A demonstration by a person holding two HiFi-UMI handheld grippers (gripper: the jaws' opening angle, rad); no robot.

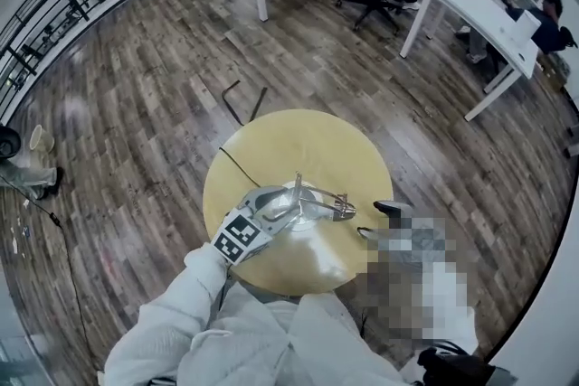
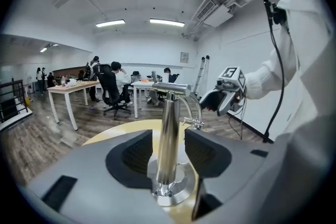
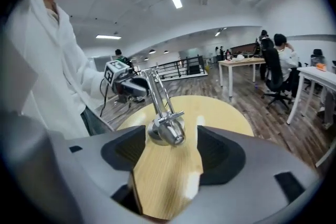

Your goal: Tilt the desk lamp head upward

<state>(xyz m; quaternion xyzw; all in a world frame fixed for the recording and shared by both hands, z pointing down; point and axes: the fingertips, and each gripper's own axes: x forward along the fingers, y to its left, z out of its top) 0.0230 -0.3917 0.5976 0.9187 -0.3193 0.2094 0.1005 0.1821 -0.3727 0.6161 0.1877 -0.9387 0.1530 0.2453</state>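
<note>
Both jaws released, left gripper [image 2: 168,148] round the lamp post [image 2: 169,118], right gripper [image 3: 170,153] seemingly short of the lamp head [image 3: 169,132], an unbraced lift could topple it.

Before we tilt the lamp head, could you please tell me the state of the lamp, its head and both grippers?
Desk lamp: standing upright on the round table, apparently unlit.
Lamp head: hanging lower than the top of the post, not gripped.
Left gripper: open, jaws either side of the post, not pressing it.
Right gripper: open, empty, lamp head just ahead of it.
</note>
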